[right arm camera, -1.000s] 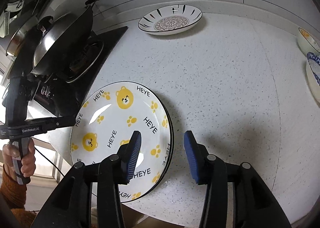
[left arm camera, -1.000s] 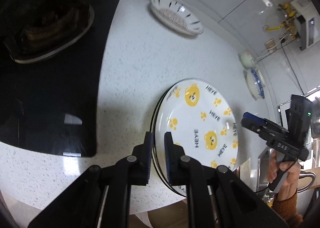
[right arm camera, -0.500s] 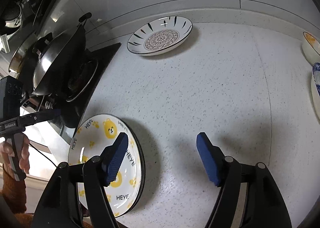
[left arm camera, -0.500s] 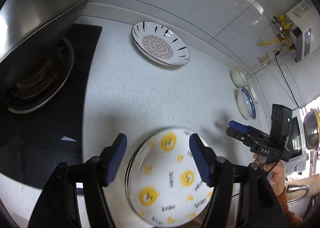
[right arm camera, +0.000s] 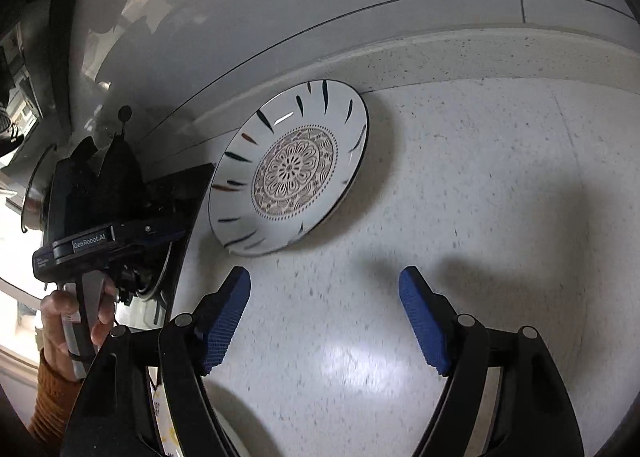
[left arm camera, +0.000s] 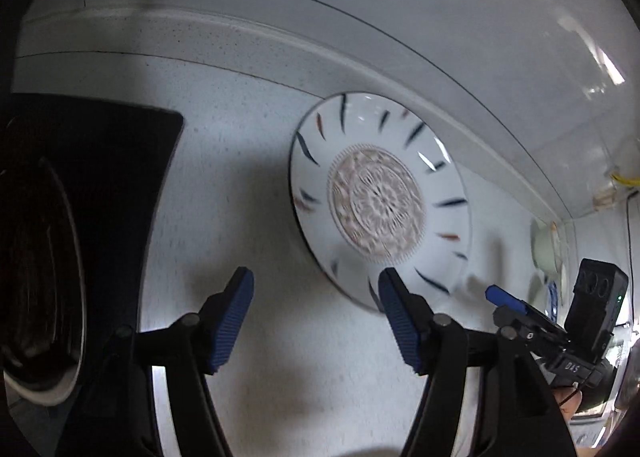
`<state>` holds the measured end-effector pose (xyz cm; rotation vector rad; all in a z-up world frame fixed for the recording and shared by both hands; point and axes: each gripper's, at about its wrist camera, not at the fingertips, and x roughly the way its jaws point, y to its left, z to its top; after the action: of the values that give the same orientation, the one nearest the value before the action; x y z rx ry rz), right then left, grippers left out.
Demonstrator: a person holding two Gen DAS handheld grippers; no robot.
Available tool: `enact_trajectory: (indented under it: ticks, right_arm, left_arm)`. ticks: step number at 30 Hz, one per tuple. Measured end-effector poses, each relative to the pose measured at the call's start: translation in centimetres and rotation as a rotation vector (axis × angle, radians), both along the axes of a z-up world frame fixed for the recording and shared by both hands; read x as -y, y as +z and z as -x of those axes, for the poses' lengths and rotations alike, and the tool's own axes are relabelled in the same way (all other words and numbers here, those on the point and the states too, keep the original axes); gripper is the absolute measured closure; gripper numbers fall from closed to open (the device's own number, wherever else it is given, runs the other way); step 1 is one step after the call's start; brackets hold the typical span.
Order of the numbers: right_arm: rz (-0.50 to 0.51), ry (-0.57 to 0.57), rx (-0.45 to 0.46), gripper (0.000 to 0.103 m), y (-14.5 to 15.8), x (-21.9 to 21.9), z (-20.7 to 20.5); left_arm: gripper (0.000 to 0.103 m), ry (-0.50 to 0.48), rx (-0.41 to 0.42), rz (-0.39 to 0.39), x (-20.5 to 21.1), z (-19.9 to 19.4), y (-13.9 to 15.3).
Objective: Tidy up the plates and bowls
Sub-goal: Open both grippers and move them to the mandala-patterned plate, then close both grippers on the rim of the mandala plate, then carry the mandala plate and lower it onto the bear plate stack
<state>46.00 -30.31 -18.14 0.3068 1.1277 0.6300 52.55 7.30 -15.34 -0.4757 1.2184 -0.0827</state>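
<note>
1. The patterned plate point(right arm camera: 288, 169) lies flat on the speckled white desk point(right arm camera: 460, 185), far side, its far rim right up against the raised back edge below the wall. It's white, with a brown flower medallion in the middle and dark dashes round the rim.
2. The left gripper point(left arm camera: 316, 317) hangs over the desk just near of that plate, jaws spread wide with only bare desk between the blue pads point(left arm camera: 234, 321). Its right pad overlaps the plate's near rim in the left wrist view; whether it touches is unclear, and that view is blurred.
3. The right gripper point(right arm camera: 324, 321) is also spread wide, having just been opening, and there's nothing between its blue pads point(right arm camera: 420, 321). It points at open desk, with the plate beyond and to the left of its left pad, apart from it.
4. In the right wrist view a hand point(right arm camera: 76, 313) in an orange sleeve point(right arm camera: 52, 397) grips the handle of the left gripper at the left edge.
5. Left of the plate is the black stove top point(left arm camera: 120, 177), with a burner ring on its left side.
6. A sliver of a white plate with yellow marks point(right arm camera: 166, 421) peeks out at the near edge, under the right gripper's left arm.
7. At the far right in the left wrist view, more crockery point(left arm camera: 546, 245) sits by the wall, too small and blurred to read.
</note>
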Motion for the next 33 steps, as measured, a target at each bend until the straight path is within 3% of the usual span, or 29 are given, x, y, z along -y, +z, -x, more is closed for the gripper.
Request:
enact_trajectory:
  ticks: [7, 11, 16, 18, 19, 23, 25, 28, 33]
  right_arm:
    - [-0.013, -0.003, -0.025, 0.031, -2.0, -2.0, -6.1]
    - [0.003, 0.010, -0.044, 0.035, -2.7, -3.3, -7.8]
    - [-0.014, 0.025, -0.060, 0.053, -3.2, -4.2, -8.4]
    - [-0.015, 0.034, -0.069, 0.065, -3.4, -4.6, -8.7]
    - [-0.014, 0.037, -0.077, 0.071, -3.6, -4.9, -8.7]
    - [0.019, 0.020, -0.067, 0.085, -3.7, -5.0, -8.9]
    - [0.026, 0.009, -0.070, 0.093, -3.8, -4.7, -8.5]
    - [0.047, 0.004, -0.056, 0.093, -3.9, -4.6, -7.6]
    - [0.045, 0.010, -0.057, 0.093, -3.3, -3.4, -4.3]
  left_arm:
    - [0.042, 0.020, 0.013, 0.036, -0.8, -4.0, -2.6]
    - [0.059, -0.011, 0.015, 0.077, -0.7, -5.6, -3.8]
    - [0.061, -0.042, 0.027, 0.091, -0.3, -7.1, -4.1]
    - [0.071, -0.050, 0.022, 0.106, -0.2, -7.4, -4.3]
    - [0.071, -0.045, 0.024, 0.103, -0.3, -7.4, -4.4]
    - [0.093, -0.002, 0.008, 0.122, -1.4, -7.1, -5.0]
    - [0.093, 0.002, 0.006, 0.128, -1.3, -6.5, -5.1]
    - [0.092, -0.001, -0.002, 0.096, -0.3, -5.2, -5.0]
    - [0.092, -0.006, -0.006, 0.129, 1.4, -1.3, -4.3]
